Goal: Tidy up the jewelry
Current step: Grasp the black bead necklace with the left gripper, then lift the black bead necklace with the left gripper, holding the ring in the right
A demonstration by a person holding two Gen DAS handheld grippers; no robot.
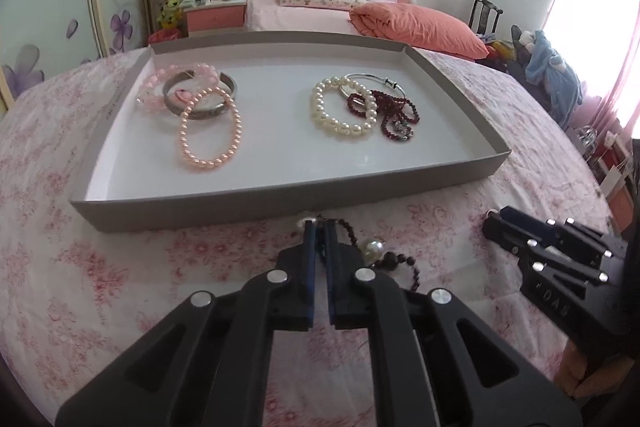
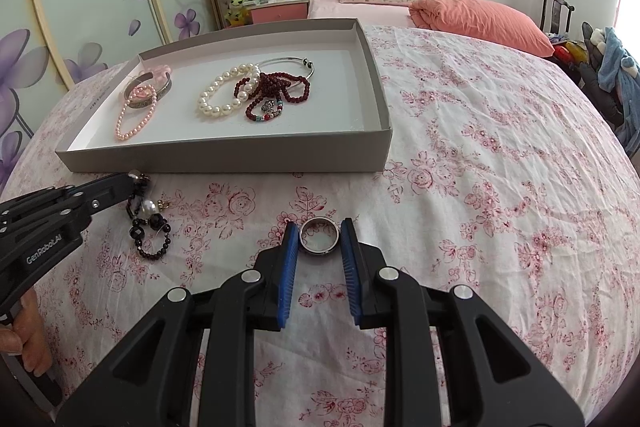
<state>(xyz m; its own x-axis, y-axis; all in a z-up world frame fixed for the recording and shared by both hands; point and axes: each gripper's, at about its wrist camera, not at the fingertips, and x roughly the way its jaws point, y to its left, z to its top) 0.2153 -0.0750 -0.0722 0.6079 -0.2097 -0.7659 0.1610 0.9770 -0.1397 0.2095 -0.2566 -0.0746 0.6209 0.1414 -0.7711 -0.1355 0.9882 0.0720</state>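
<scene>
Holding six pieces already, the shallow grey cardboard tray (image 2: 224, 157) awaits two: the left gripper (image 1: 319, 227) pinches a dark beaded, pearl-tipped strand (image 2: 150, 223) at nine o'clock, while the right gripper (image 2: 319, 233) straddles a silver metal ring (image 2: 320, 235), jaws wide.

Left tool (image 1: 319, 227) nearly closed; right tool (image 2: 320, 233) spread, low.

A shallow grey tray (image 2: 224, 159) with a white floor sits upper left in the right wrist view. Inside, at left, a pink pearl bracelet (image 2: 134, 119) overlaps a silver cuff (image 2: 146, 95); in the middle, a white pearl bracelet (image 2: 224, 95), dark red beads (image 2: 276, 91) and a thin silver bangle (image 2: 288, 61) tangle. On the floral cloth lie a black bead strand (image 2: 150, 231) and a silver ring (image 2: 319, 235).
</scene>
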